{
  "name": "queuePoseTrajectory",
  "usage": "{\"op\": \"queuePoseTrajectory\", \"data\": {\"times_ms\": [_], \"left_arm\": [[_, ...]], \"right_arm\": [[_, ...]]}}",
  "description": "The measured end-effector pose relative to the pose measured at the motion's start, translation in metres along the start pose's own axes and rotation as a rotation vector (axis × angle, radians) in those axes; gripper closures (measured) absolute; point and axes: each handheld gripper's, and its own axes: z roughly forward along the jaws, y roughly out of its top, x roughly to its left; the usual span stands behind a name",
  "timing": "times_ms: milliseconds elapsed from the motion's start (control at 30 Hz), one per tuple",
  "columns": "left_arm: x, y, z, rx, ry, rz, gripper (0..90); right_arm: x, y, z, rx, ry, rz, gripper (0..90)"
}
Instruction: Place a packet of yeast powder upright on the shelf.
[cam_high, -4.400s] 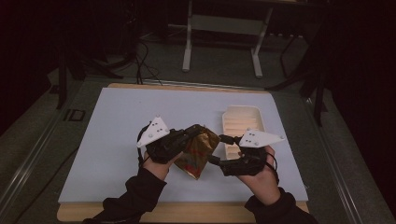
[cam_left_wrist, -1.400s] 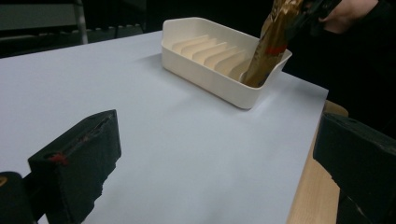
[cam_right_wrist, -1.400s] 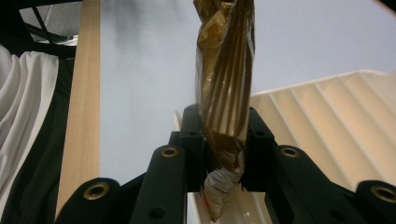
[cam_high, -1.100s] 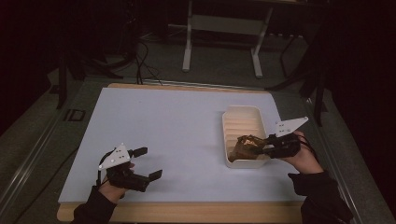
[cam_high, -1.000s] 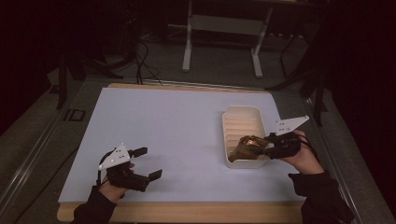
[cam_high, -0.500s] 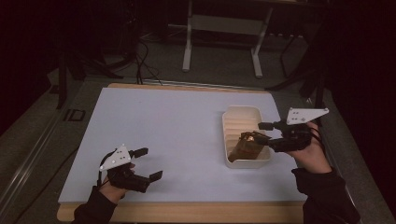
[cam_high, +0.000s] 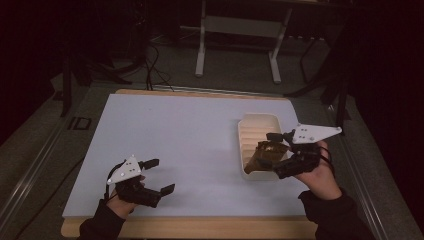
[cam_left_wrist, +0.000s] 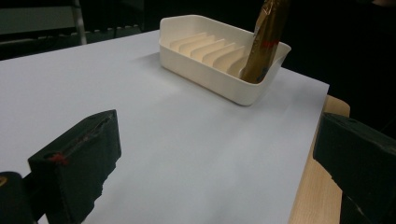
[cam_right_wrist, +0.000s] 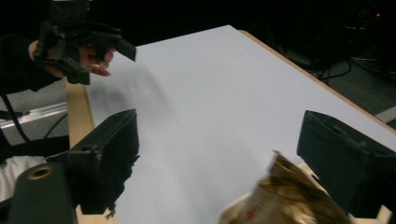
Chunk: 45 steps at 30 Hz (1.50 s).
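Observation:
A gold-brown foil packet (cam_high: 263, 155) stands on end in the near end of a cream ribbed tray (cam_high: 257, 125), leaning on its rim. My right gripper (cam_high: 274, 155) is open, its jaws spread wide to either side of the packet and not touching it. In the right gripper view the packet's crinkled top (cam_right_wrist: 292, 198) sits low between the spread jaws. My left gripper (cam_high: 161, 175) is open and holds nothing, near the table's front left. In the left gripper view the tray (cam_left_wrist: 211, 60) and the upright packet (cam_left_wrist: 265, 39) lie ahead.
A pale blue-white mat (cam_high: 185, 135) covers the wooden table (cam_high: 200, 227), whose bare edge runs along the front. Metal stand legs (cam_high: 235, 45) and cables lie on the dark floor behind. The person's other hand (cam_right_wrist: 93, 56) appears far off in the right gripper view.
Earlier both grippers held the packet at the table's middle. The right gripper carried it into the tray, then opened and let go. The left gripper has stayed at the front left.

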Motion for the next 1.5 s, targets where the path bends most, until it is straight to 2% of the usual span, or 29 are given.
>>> {"op": "queuePoseTrajectory", "data": {"times_ms": [100, 200, 233, 300, 333, 367, 467, 600, 633, 867, 1000, 1167, 1300, 1400, 1500], "left_arm": [[-0.001, 0.000, -0.001, 0.001, -0.001, 0.006, 1.8], [-0.002, 0.000, -0.001, -0.001, -0.001, 0.003, 1.8], [-0.002, 0.000, -0.001, 0.001, -0.002, 0.007, 1.8], [-0.002, 0.000, -0.001, 0.001, -0.002, 0.010, 1.8], [-0.002, 0.000, -0.001, 0.001, -0.002, 0.010, 1.8], [-0.002, 0.000, -0.002, -0.007, -0.003, 0.005, 1.8], [-0.002, 0.000, -0.002, -0.007, -0.002, 0.004, 1.8], [-0.002, -0.001, -0.002, -0.005, -0.001, 0.005, 1.8], [-0.002, -0.001, -0.002, -0.003, -0.001, 0.005, 1.8], [-0.001, -0.001, -0.002, -0.004, -0.002, 0.002, 1.8], [-0.002, -0.002, -0.001, -0.001, -0.003, 0.003, 1.8], [-0.002, -0.002, -0.001, -0.005, -0.004, 0.002, 1.8], [-0.001, -0.003, -0.002, -0.007, -0.002, 0.000, 1.8], [-0.001, -0.003, -0.002, -0.010, -0.002, -0.002, 1.8], [-0.001, -0.003, -0.002, -0.010, -0.001, -0.002, 1.8]], "right_arm": [[0.010, -0.002, 0.004, -0.027, 0.006, -0.008, 10.1], [0.016, -0.003, 0.006, -0.048, 0.032, -0.008, 10.0], [0.021, -0.005, 0.006, -0.072, 0.042, -0.002, 10.1], [0.026, -0.008, 0.008, -0.086, 0.060, 0.012, 10.1], [0.026, -0.008, 0.008, -0.086, 0.060, 0.012, 10.1], [0.032, -0.012, 0.010, -0.078, 0.044, 0.003, 10.1], [0.039, -0.019, 0.013, -0.076, 0.037, 0.020, 10.2], [0.047, -0.030, 0.018, -0.069, 0.039, 0.030, 10.3], [0.050, -0.032, 0.020, -0.061, 0.054, 0.035, 10.3], [0.064, -0.050, 0.030, -0.026, 0.054, 0.000, 10.3], [0.064, -0.062, 0.033, -0.011, 0.083, 0.030, 10.3], [0.065, -0.078, 0.038, 0.048, 0.047, 0.038, 10.3], [0.065, -0.090, 0.038, 0.050, 0.026, 0.063, 10.3], [0.065, -0.097, 0.037, 0.056, 0.032, 0.085, 10.3], [0.066, -0.101, 0.036, 0.054, 0.030, 0.080, 10.3]]}}
